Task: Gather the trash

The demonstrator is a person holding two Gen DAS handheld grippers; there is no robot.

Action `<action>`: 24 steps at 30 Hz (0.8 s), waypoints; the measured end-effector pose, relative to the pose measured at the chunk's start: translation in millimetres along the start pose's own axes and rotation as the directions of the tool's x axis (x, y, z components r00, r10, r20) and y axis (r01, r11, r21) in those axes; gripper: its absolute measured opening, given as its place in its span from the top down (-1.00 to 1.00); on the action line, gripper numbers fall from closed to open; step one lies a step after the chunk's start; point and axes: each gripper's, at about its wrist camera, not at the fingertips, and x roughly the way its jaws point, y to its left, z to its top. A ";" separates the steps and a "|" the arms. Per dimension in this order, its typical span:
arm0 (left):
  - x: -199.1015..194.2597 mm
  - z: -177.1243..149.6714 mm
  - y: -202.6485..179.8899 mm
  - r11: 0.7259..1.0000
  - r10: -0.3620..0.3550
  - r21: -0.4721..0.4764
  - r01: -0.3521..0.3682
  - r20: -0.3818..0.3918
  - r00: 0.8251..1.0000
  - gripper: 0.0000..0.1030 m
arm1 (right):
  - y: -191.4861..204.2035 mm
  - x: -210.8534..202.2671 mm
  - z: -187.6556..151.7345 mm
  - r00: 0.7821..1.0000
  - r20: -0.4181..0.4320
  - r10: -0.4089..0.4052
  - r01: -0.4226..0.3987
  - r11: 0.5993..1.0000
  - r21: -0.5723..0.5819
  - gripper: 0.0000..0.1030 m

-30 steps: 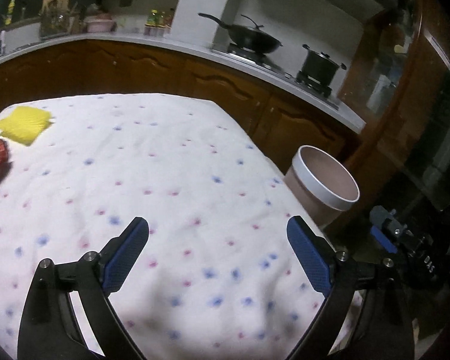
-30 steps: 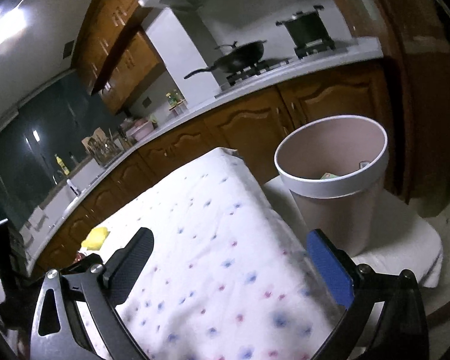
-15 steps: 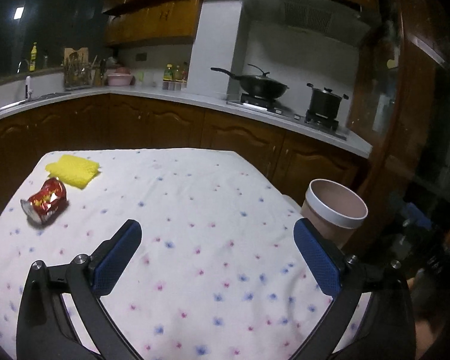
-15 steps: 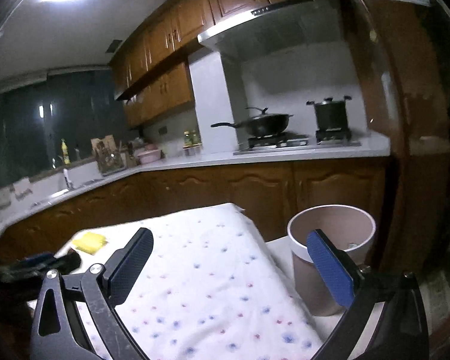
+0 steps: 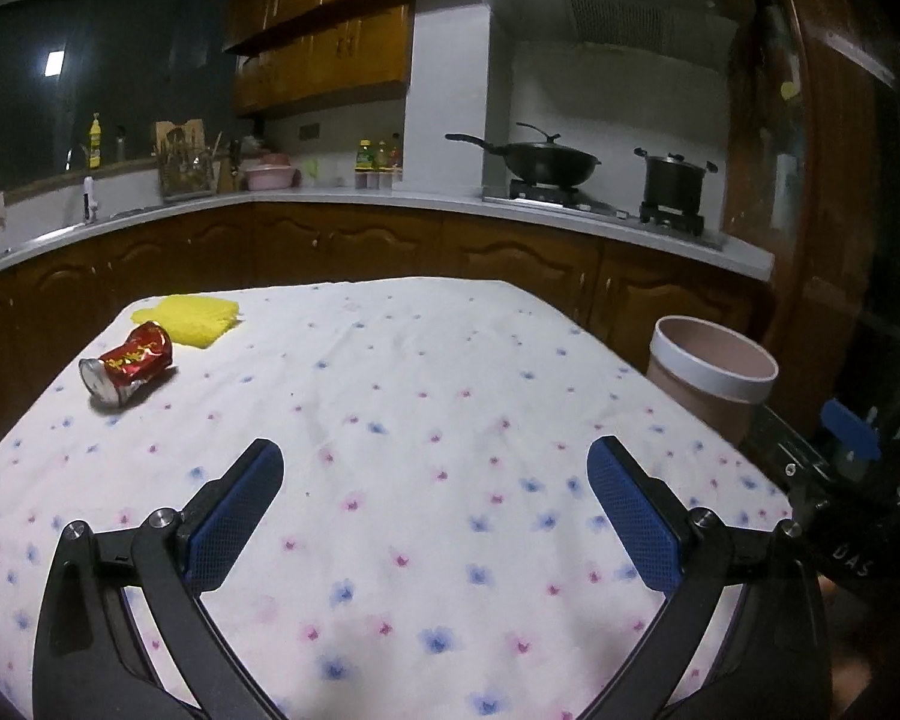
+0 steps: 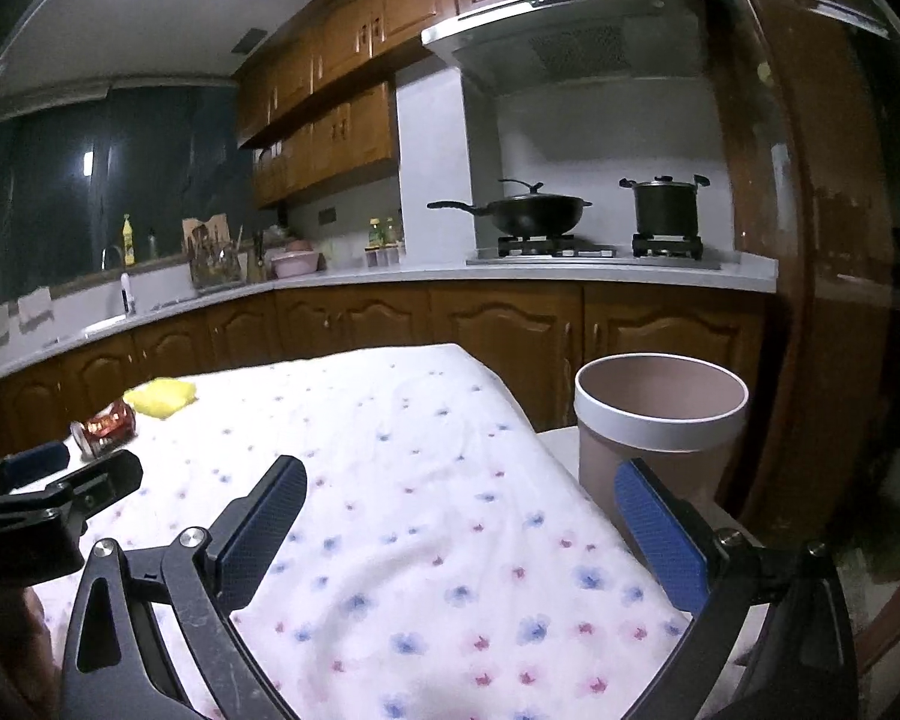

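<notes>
A crushed red can (image 5: 127,363) lies on its side at the far left of the flowered tablecloth (image 5: 426,420), and it shows small in the right wrist view as the can (image 6: 103,425). A yellow sponge (image 5: 193,318) lies just behind it, also visible as the sponge (image 6: 161,396). The pink bin with a white rim (image 5: 713,367) stands beyond the table's right edge; in the right wrist view the bin (image 6: 660,420) is close. My left gripper (image 5: 435,468) is open over the near cloth, nothing between its fingers. My right gripper (image 6: 459,489) is open too, near the table's right edge.
A kitchen counter (image 5: 390,204) with wooden cabinets runs behind the table. On the stove stand a black wok (image 5: 546,159) and a pot (image 5: 675,180). A brown door frame (image 6: 822,240) rises at the right. The left gripper's fingers (image 6: 99,480) show at the left of the right wrist view.
Both views have tilted up and levelled, and the cameras have drawn back from the table. The can and sponge have come fully into the left wrist view. Both grippers stay open.
</notes>
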 end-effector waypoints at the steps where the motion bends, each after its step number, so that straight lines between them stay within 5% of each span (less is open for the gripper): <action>1: 0.0 -0.8 -1.1 1.000 0.000 0.005 0.000 -0.002 1.000 -1.00 | -0.5 -0.1 -1.0 1.000 -0.008 0.002 -0.002 1.000 -0.003 -1.00; 24: -29.3 13.4 -11.9 0.999 0.034 0.042 -0.033 -0.038 0.999 -1.00 | -5.9 -28.8 19.1 0.999 -0.022 0.025 -0.025 1.000 0.018 -1.00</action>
